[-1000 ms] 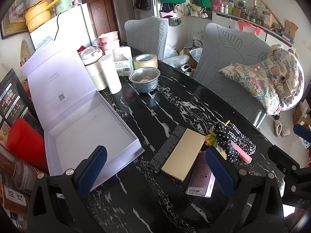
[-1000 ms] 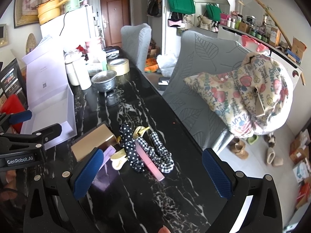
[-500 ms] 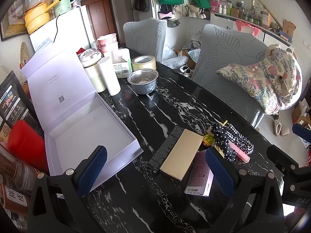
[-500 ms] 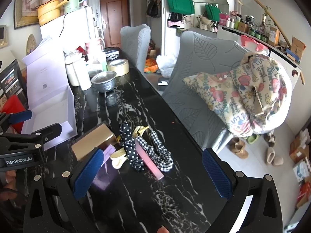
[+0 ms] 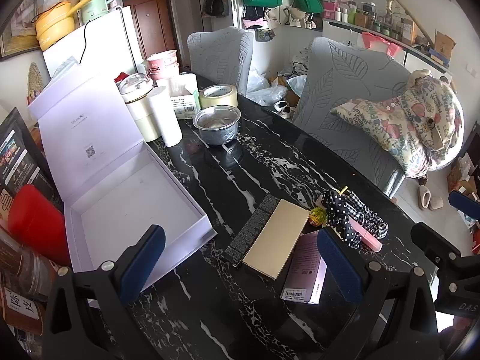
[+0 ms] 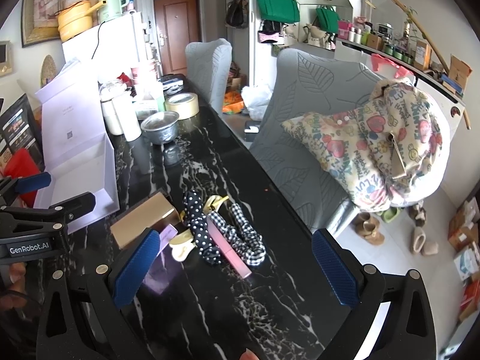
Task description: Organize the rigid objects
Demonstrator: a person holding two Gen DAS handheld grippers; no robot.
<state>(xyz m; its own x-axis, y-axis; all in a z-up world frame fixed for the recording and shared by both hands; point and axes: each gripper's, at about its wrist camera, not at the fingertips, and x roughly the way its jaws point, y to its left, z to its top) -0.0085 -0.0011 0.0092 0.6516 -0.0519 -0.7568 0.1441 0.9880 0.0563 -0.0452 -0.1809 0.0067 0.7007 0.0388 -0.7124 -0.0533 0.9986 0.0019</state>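
An open white gift box [image 5: 135, 207] lies at the table's left, lid standing up; it also shows in the right wrist view [image 6: 90, 162]. A gold flat box [image 5: 276, 235] lies on a black box [image 5: 255, 228], with a lilac carton [image 5: 304, 276] beside it. A pink tube [image 6: 229, 252], a cream hair clip [image 6: 181, 244], a polka-dot scrunchie [image 6: 198, 225] and a checked scrunchie [image 6: 244, 237] lie to their right. My left gripper [image 5: 240, 264] is open and empty, above the table before the boxes. My right gripper [image 6: 237, 273] is open and empty, near the scrunchies.
A metal bowl [image 5: 216, 124], tape roll [image 5: 218, 96], white cups [image 5: 165, 120] and a carton stand at the far end of the black marble table [image 5: 255, 162]. A red object [image 5: 33, 219] sits at the left. Grey chairs [image 6: 303, 114] line the right side.
Both views shift only slightly; the left gripper has drifted a little. Nothing on the table has moved and both grippers stay open.
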